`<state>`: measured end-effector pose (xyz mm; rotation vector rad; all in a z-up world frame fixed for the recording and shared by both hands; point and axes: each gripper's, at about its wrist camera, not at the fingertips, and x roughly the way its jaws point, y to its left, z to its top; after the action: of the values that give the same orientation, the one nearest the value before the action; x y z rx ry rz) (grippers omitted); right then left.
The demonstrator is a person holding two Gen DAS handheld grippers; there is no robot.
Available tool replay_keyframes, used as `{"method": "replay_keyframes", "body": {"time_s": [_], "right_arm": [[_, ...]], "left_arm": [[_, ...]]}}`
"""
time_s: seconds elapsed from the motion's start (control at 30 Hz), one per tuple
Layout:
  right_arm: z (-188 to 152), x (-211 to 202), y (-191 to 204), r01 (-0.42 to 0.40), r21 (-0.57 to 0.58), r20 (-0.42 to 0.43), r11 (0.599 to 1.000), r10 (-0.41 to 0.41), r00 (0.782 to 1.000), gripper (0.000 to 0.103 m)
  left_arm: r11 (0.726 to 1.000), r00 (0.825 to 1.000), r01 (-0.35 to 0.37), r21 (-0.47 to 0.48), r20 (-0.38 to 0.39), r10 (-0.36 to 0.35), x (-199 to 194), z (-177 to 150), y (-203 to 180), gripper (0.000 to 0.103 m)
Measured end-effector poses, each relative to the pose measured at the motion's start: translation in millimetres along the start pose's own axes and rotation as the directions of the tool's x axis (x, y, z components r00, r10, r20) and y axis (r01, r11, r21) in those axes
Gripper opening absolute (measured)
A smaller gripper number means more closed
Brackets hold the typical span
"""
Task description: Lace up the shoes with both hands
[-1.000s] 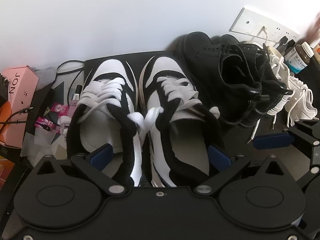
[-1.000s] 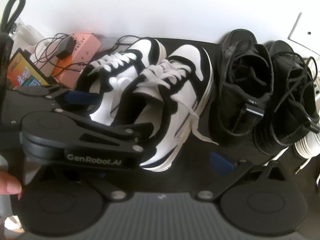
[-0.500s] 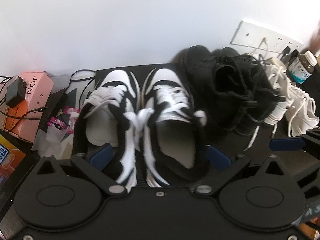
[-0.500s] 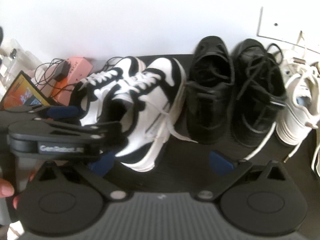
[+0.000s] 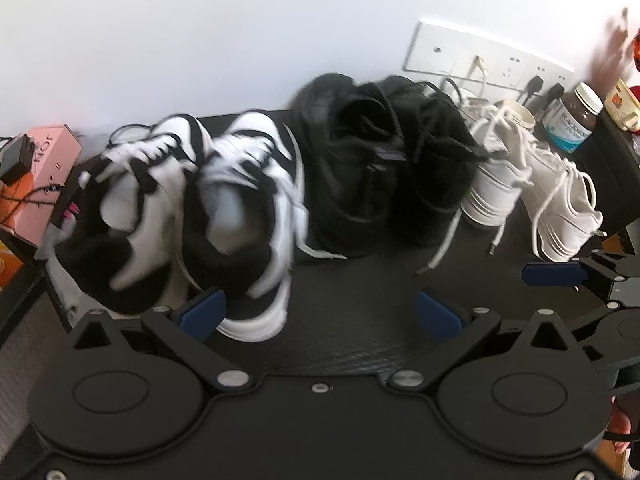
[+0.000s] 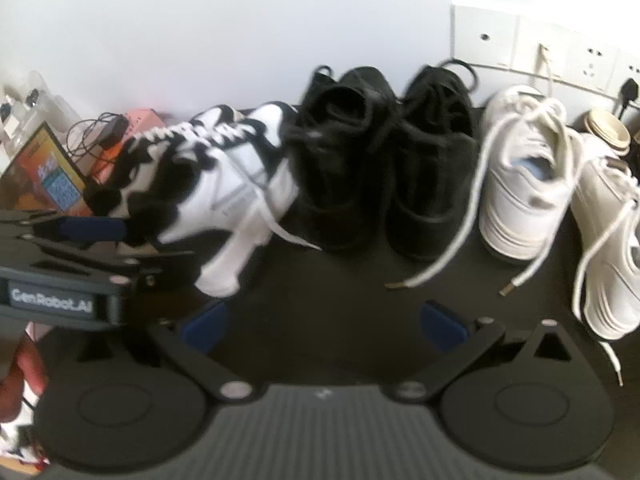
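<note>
Three pairs of shoes stand in a row on a black table top point(image 5: 360, 344). A black-and-white sneaker pair point(image 5: 240, 200) point(image 6: 224, 184) is on the left. Black shoes point(image 5: 348, 168) point(image 6: 344, 168) fill the middle. White sneakers point(image 5: 568, 200) point(image 6: 524, 184) stand on the right, their loose white laces point(image 6: 440, 256) trailing over the table. My left gripper point(image 5: 320, 314) is open, its left finger near the heel of a black-and-white sneaker. My right gripper point(image 6: 324, 324) is open over bare table before the black shoes.
A pink box point(image 5: 50, 152) and cables lie at far left, an orange box point(image 6: 48, 172) beside them. A wall socket panel point(image 5: 480, 60) is behind the shoes. A brown jar point(image 5: 576, 120) and a cup point(image 6: 606, 130) stand at back right. A hand point(image 6: 20, 380) holds the left gripper.
Both views have pulled back and swung to the right. The black-and-white sneakers have slid left in view and the white sneakers have come into sight. Both grippers stay open.
</note>
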<state>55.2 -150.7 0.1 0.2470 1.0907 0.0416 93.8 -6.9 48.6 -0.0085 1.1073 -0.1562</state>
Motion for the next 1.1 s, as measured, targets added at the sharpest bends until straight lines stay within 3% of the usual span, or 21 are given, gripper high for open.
{"method": "replay_keyframes", "body": {"time_s": [0.37, 0.57, 0.9, 1.1], "right_arm": [[-64.6, 16.7, -67.8, 0.096, 0.012, 0.067, 0.995, -0.097, 0.993, 0.102], [-96.0, 32.0, -107.6, 0.109, 0.066, 0.125, 0.992, -0.117, 0.985, 0.102], [-126.4, 52.2, -133.5, 0.243, 0.029, 0.133, 0.969, -0.245, 0.96, 0.102], [-131.4, 58.5, -140.7, 0.267, 0.049, 0.158, 0.962, -0.271, 0.949, 0.102]], "left_arm": [[0.998, 0.998, -0.062, 0.016, 0.002, 0.062, 47.0, -51.4, -52.4, 0.103], [0.997, 0.998, -0.064, -0.036, 0.0, 0.064, 82.4, -70.6, -66.3, 0.103], [0.998, 0.999, -0.031, -0.047, 0.004, 0.032, 117.5, -92.0, -81.4, 0.103], [0.998, 0.998, -0.051, -0.023, 0.038, 0.052, 124.3, -96.1, -83.1, 0.103]]}}
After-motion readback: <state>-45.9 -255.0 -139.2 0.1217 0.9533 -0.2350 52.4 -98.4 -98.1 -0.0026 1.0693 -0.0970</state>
